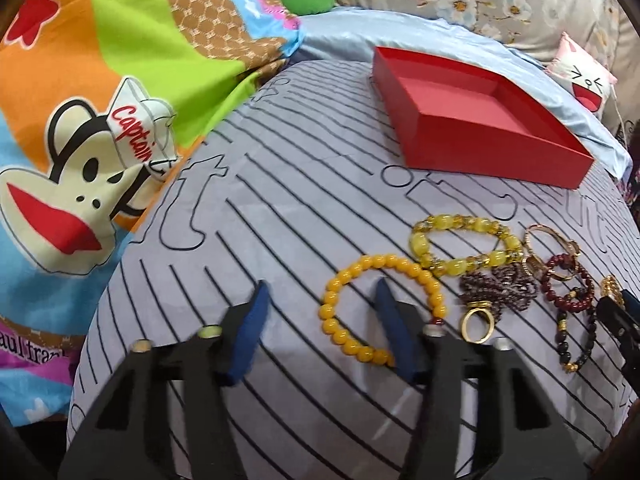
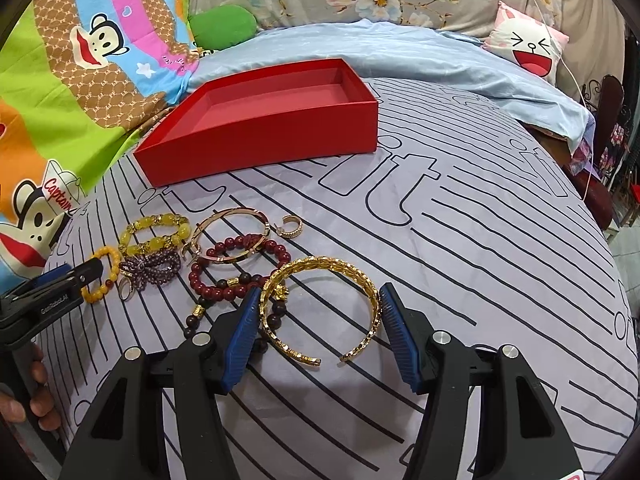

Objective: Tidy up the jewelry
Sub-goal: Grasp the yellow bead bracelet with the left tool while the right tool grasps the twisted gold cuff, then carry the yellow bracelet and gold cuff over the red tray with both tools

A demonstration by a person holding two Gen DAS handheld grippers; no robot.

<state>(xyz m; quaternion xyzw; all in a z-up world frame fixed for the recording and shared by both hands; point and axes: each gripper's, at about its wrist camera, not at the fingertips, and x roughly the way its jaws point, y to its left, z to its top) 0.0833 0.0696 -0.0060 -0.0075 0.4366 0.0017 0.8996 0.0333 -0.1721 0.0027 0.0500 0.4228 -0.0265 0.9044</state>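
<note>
An orange bead bracelet lies flat on the striped grey sheet. My left gripper straddles its left side: one blue finger rests inside the ring, the other outside, and neither pad presses the beads. In the right wrist view, a gold open cuff bangle lies between the pads of my right gripper, and both pads touch its sides. The open red box stands behind the jewelry with nothing in it.
Beside the orange bracelet lie a yellow translucent bracelet, a purple beaded piece, a gold ring, dark red bead bracelets and a rose-gold bangle. A cartoon-print blanket is bunched at the left. A hand holds the left tool.
</note>
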